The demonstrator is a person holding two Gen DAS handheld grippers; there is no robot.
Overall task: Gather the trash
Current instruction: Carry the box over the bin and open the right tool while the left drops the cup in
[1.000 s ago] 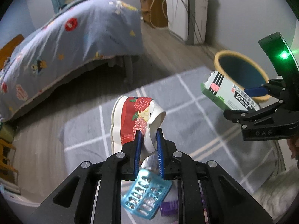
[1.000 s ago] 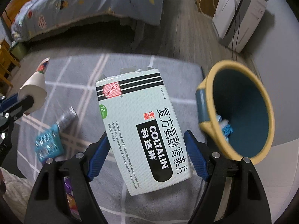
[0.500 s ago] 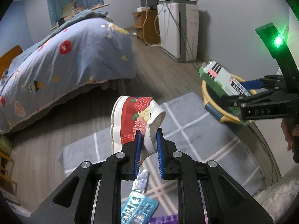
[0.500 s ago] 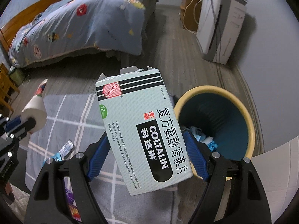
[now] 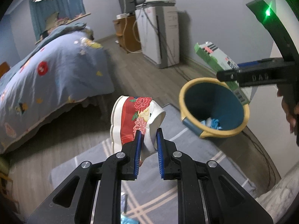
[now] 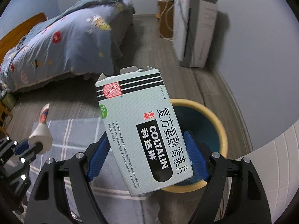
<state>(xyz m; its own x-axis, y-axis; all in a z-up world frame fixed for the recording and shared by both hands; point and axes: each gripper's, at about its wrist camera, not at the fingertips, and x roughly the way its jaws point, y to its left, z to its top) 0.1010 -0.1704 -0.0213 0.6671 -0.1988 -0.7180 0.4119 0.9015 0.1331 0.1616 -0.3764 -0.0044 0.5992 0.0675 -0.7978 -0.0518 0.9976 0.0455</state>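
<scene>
My left gripper [image 5: 148, 136] is shut on the edge of a crumpled paper cup [image 5: 135, 118], white with a red flower print, held in the air over the grey rug. My right gripper [image 6: 147, 149] is shut on a pale green Coltalin medicine box [image 6: 142, 128], its blue pads pressing both long sides. The box hangs above the near rim of a yellow-rimmed blue trash bin [image 6: 220, 128]. From the left wrist camera the bin [image 5: 214, 108] holds some blue and white scraps, and the box [image 5: 216, 61] sits above its far right rim in the right gripper [image 5: 231, 75]. The cup [image 6: 42, 130] shows at the right view's left edge.
A bed with a blue patterned cover [image 5: 52, 71] fills the left. A white appliance [image 5: 160, 35] with cables and a wooden cabinet [image 5: 127, 33] stand by the far wall. A grey checked rug [image 5: 186, 183] lies below, with a blue blister pack [image 5: 129, 220] at the bottom edge.
Both grippers rose and swung toward the bin with their loads. The box went from beside the bin to over its rim. The blister pack slid almost out of the left view.
</scene>
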